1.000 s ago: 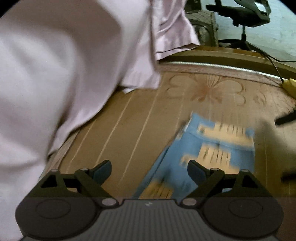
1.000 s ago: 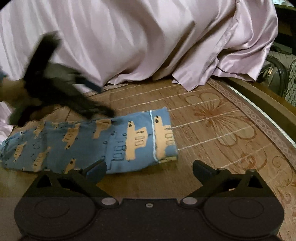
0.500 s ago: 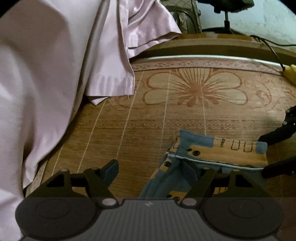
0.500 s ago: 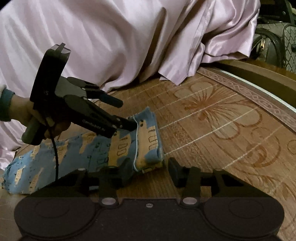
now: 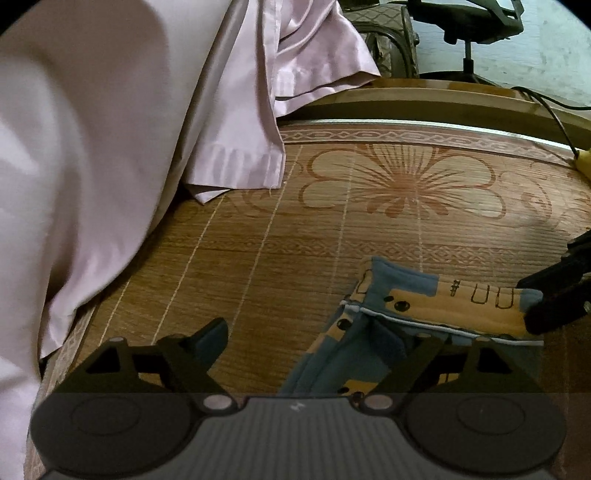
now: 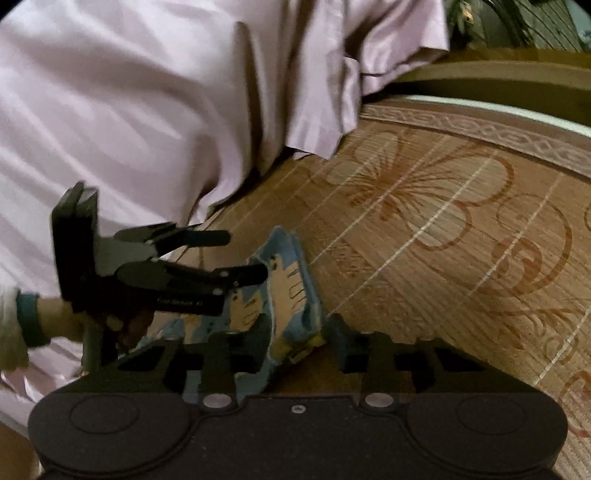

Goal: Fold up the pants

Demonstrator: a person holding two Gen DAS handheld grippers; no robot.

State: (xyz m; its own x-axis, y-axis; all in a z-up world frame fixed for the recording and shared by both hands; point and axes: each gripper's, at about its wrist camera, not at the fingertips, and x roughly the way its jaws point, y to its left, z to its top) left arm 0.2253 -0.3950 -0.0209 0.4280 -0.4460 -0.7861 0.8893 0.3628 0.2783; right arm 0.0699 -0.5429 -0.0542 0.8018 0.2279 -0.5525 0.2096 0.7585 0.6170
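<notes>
left gripper [image 6: 243,254]: matte black, two long fingers, silver screws, small white lettering on body
right gripper [image 6: 295,332]: black, ribbed base
cuff [image 6: 31,319]: teal band, pale sleeve

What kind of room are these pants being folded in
Probably a bedroom at home: a woven floral mat inside a wooden frame, with a pink satin sheet bunched on it. An office chair stands beyond.

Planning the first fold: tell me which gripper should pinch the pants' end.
Right. The right gripper straddles the bunched end of the pants, fabric between its fingers; the left gripper gapes wide, only one finger over the cloth.
</notes>
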